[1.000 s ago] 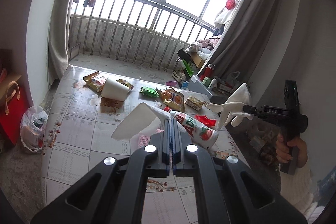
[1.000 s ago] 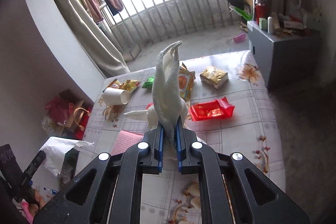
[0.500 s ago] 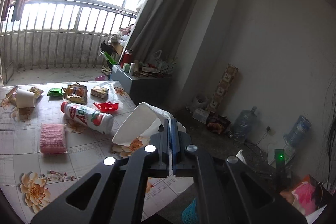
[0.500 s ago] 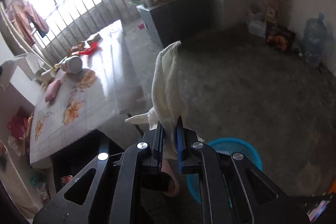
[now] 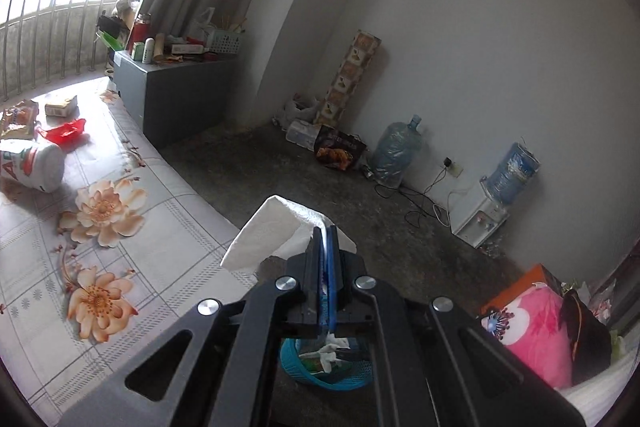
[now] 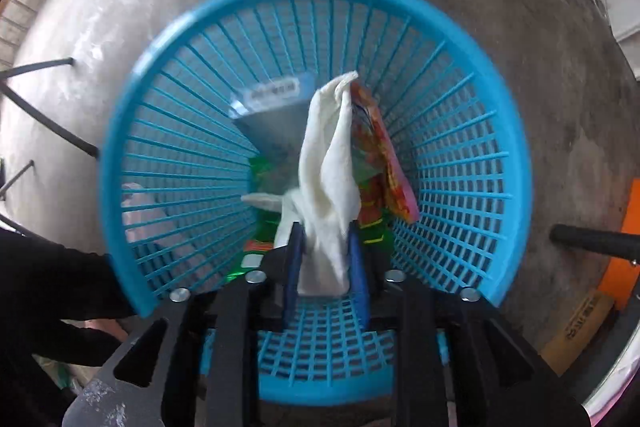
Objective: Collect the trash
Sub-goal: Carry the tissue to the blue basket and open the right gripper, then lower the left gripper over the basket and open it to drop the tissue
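While the right gripper (image 6: pixel 325 245) points down into the blue basket (image 6: pixel 460 131), jaws parted around a white glove (image 6: pixel 326 163), wrappers (image 6: pixel 380 163) beneath, left gripper (image 5: pixel 326 247) beside the table (image 5: pixel 120 247), jaws pinched on a white tissue (image 5: pixel 268 237), basket (image 5: pixel 298 367) on the floor below

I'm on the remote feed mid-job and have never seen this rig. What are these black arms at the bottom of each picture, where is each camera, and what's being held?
The black arms are hand-held grippers, one in each of a person's hands, each carrying a fisheye camera that looks along its jaws.

Left camera: the left gripper is clamped on a white paper tissue, beside the flowered table, where a white bottle and a red wrapper lie.

Right camera: it looks straight down into the blue basket on the floor. The right gripper, its jaws apart, has a white cloth between them, above wrappers already inside.
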The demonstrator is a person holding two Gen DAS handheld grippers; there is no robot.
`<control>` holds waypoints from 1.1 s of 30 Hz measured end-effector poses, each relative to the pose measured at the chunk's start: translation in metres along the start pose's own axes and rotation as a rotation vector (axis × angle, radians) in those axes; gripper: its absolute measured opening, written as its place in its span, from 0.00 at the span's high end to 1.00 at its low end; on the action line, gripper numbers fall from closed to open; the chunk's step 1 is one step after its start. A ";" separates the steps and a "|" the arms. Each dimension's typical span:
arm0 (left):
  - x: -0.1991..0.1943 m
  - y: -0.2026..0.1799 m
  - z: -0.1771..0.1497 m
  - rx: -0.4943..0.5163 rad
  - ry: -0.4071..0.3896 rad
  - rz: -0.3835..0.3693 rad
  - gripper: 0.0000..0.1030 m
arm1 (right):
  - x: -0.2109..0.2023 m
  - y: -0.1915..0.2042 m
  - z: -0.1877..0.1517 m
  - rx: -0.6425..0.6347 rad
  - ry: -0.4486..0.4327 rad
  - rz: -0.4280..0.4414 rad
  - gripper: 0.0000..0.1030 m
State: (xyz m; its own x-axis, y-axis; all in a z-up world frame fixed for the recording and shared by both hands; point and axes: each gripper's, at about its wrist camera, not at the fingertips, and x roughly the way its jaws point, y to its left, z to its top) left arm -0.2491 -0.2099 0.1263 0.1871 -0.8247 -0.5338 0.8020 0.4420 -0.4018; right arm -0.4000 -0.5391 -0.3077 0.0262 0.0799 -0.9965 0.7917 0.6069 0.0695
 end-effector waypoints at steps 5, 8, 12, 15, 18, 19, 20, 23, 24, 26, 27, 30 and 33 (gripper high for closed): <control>0.043 -0.017 -0.008 0.030 0.081 -0.036 0.99 | 0.071 0.001 0.015 0.014 0.257 -0.106 0.34; 0.073 -0.023 -0.014 0.044 0.144 -0.067 0.99 | 0.051 0.000 0.010 0.044 0.221 -0.056 0.33; 0.121 -0.031 -0.029 0.039 0.268 -0.130 0.99 | -0.038 -0.023 -0.004 0.159 -0.065 -0.028 0.31; 0.166 -0.041 -0.049 0.068 0.385 -0.159 0.99 | -0.110 -0.050 -0.020 0.228 -0.265 -0.031 0.27; 0.223 -0.049 -0.080 0.074 0.531 -0.189 0.99 | -0.155 -0.079 -0.021 0.309 -0.355 -0.036 0.26; 0.243 -0.052 -0.092 0.095 0.573 -0.179 0.99 | -0.163 -0.087 -0.020 0.338 -0.362 -0.031 0.26; 0.266 -0.055 -0.106 0.109 0.634 -0.184 0.99 | -0.169 -0.096 -0.018 0.371 -0.367 -0.015 0.26; 0.332 -0.051 -0.150 0.047 0.819 -0.153 0.99 | -0.179 -0.117 -0.018 0.443 -0.362 0.027 0.26; 0.350 -0.047 -0.163 0.035 0.853 -0.078 0.98 | -0.177 -0.119 -0.019 0.468 -0.361 0.039 0.26; 0.380 -0.042 -0.186 0.036 0.928 0.033 0.86 | -0.178 -0.125 -0.024 0.528 -0.366 0.093 0.26; 0.391 -0.038 -0.196 0.019 0.964 0.038 0.69 | -0.179 -0.128 -0.027 0.550 -0.361 0.114 0.26; 0.402 -0.020 -0.203 -0.099 1.003 0.075 0.51 | -0.180 -0.127 -0.027 0.572 -0.357 0.146 0.27; 0.384 -0.019 -0.186 -0.030 0.966 0.082 0.51 | -0.182 -0.118 -0.023 0.543 -0.386 0.139 0.27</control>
State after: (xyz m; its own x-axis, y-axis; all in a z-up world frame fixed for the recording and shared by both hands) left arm -0.2979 -0.4691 -0.2089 -0.3156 -0.1512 -0.9368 0.7900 0.5049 -0.3477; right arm -0.5122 -0.6075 -0.1338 0.2864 -0.2204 -0.9324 0.9566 0.1206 0.2653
